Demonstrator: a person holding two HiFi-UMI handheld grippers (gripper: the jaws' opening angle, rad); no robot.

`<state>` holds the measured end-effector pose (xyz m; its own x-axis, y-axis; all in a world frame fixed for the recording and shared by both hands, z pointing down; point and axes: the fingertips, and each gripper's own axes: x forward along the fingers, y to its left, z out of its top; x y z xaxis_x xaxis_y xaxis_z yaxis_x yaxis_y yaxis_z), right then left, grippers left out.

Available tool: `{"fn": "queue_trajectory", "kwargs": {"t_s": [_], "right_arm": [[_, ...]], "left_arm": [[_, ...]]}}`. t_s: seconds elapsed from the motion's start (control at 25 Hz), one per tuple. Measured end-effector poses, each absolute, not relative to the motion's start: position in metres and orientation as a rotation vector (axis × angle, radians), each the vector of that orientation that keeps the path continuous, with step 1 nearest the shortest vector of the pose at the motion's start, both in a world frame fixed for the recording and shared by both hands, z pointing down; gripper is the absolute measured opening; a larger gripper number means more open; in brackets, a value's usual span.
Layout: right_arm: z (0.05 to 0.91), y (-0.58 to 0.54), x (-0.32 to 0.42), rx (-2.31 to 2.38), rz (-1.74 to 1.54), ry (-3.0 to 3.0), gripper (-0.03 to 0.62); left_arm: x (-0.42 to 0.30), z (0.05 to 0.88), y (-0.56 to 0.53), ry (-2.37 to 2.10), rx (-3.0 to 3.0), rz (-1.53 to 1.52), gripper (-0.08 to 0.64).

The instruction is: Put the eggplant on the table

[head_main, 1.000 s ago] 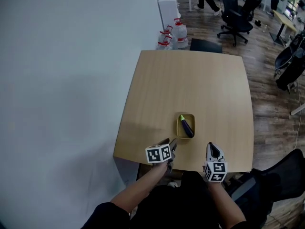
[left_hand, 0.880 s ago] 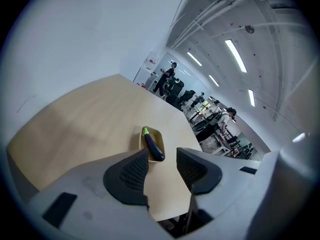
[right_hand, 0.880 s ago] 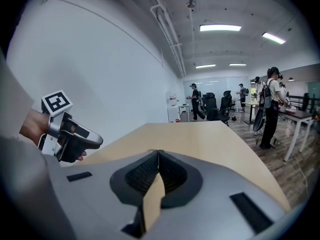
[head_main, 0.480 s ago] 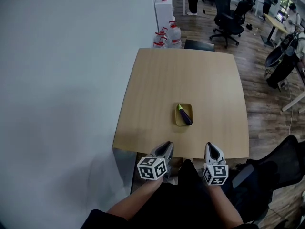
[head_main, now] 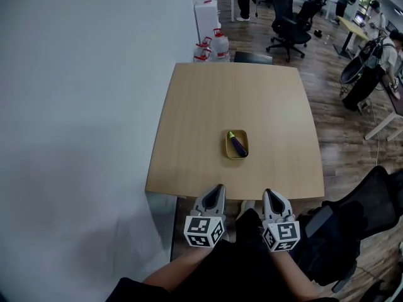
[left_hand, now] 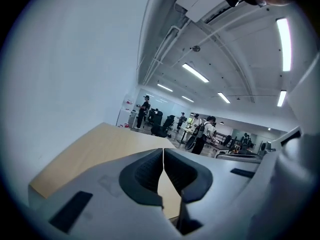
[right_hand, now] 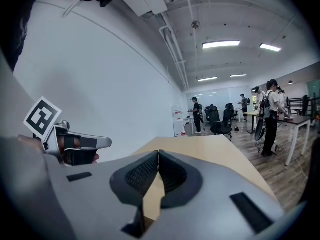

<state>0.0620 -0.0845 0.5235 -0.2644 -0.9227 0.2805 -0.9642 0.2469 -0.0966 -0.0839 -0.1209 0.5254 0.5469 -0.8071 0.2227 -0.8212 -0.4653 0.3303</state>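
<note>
Off the near edge of the wooden table (head_main: 208, 106), left gripper (head_main: 218, 189) and right gripper (head_main: 269, 193) are both clenched on nothing, while the eggplant (head_main: 238, 146) lies untouched in its yellow tray (head_main: 227, 145), so grasping, lifting and placing all seem left.

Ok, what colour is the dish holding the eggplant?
The small rectangular dish is mustard yellow, clearest in the head view.

Bright, even indoor light from ceiling strip lamps (right_hand: 221, 44), blown out to white in both gripper views. Pale wall (head_main: 82, 106) has a cool blue cast; soft dim shadow under the near-left corner of the table (head_main: 208, 118). Head view sharp, lines bowed toward edges. Gripper views heavy fisheye, black vignetted corners, close foreground soft, slightly defocused.
</note>
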Motion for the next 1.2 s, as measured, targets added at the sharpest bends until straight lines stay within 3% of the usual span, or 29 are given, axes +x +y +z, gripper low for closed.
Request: {"fn": "queue_trajectory", "kwargs": {"t_s": [1.2], "right_arm": [[0.495, -0.134, 0.088, 1.839, 0.289, -2.347, 0.060]], "left_arm": [[-0.062, 0.530, -0.174, -1.371, 2.484, 0.185, 0.020]]}}
